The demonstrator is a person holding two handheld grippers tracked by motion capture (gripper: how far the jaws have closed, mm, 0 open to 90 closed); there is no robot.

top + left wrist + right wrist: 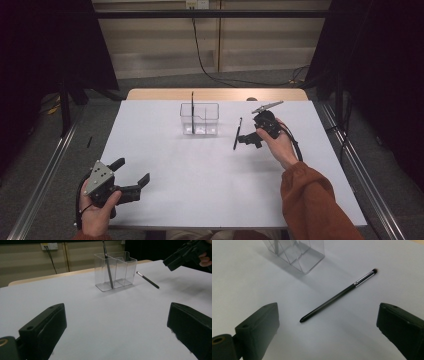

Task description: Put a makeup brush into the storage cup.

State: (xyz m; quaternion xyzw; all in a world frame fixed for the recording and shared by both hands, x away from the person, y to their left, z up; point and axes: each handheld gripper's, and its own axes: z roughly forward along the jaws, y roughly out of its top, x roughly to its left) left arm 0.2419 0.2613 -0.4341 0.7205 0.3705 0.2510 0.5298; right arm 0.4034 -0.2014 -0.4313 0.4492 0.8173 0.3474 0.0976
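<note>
My right gripper (328, 322), jaws spread, hovers over a brush (338, 295) lying right of the clear box (199, 119); my left gripper (131, 176) rests spread, near left.

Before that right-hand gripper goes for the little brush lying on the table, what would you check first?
1. Right gripper open: ok, jaws wide apart.
2. Makeup brush lying flat, free of the jaws: ok.
3. Brush between the jaws in the right gripper view: ok, roughly centred.
4. Clear two-compartment holder upright: ok.
5. Free compartment in holder: ok; the other brush stands in one, the other looks empty.
6. Left gripper out of the way: ok, open near the table's front edge.
</note>
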